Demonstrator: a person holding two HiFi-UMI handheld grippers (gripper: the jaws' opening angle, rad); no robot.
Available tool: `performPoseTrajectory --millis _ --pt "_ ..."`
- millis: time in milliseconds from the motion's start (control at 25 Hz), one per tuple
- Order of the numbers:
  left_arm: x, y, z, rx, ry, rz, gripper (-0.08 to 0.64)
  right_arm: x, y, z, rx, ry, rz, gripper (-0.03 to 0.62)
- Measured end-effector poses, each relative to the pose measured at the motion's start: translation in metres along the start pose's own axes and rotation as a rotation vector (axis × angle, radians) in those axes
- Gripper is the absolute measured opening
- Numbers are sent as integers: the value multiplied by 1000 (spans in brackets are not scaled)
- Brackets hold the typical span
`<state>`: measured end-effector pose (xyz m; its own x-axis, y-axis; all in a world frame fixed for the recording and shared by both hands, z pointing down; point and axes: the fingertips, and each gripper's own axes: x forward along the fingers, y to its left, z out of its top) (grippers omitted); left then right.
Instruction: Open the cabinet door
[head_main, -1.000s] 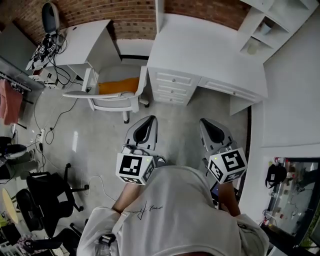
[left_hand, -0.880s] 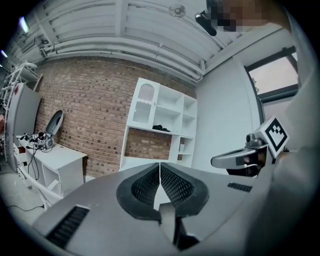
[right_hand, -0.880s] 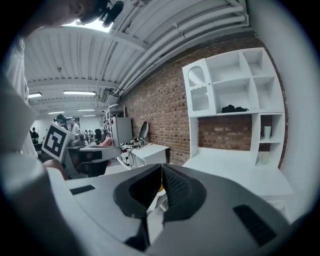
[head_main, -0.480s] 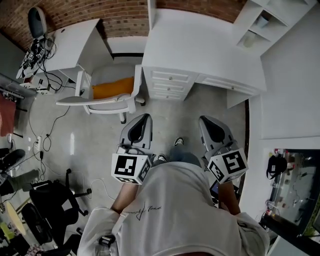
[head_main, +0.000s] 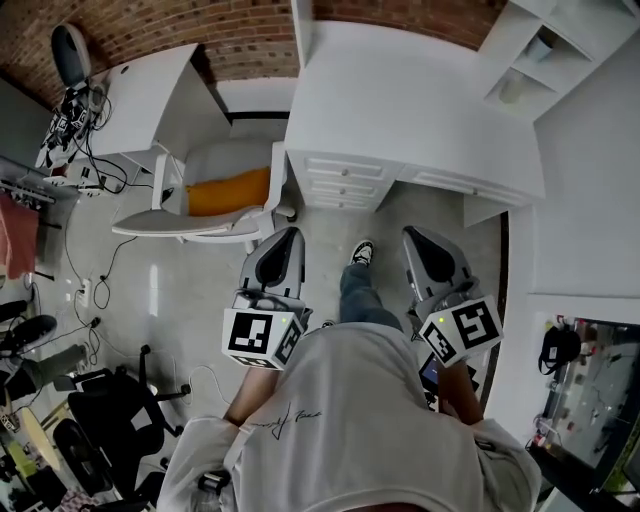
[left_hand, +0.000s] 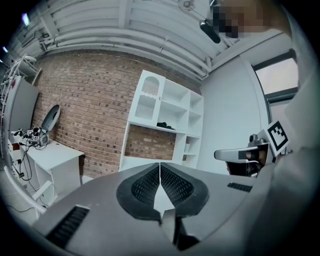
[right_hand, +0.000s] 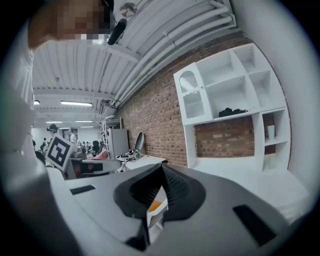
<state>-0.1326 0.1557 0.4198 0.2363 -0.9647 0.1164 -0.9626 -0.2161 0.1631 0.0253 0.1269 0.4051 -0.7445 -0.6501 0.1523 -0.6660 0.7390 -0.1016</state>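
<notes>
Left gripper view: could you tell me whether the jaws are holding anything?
No, the left gripper has its jaws shut together, nothing between them.

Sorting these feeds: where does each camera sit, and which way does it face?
Head view: on the person's head, facing steeply down at floor and desk; shirt, leg, left tool, right tool show.
Left gripper view: on left tool, along its shut jaws toward shelf unit; right tool shows.
Right gripper view: on right tool, likewise; left tool shows.
Gripper views share: shelf unit, brick wall.
</notes>
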Motion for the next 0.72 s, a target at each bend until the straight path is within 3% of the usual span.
performPoseTrajectory --millis 160,480,720 --pt "48 12 14 29 -4 1 17 34 -32 13 -28 -32 7 25" --pt "157 18 41 59 -11 1 17 99 -110 33 -6 -31 95 25" --pt "219 23 59 88 -28 2 17 139 -156 42 3 -28 108 25"
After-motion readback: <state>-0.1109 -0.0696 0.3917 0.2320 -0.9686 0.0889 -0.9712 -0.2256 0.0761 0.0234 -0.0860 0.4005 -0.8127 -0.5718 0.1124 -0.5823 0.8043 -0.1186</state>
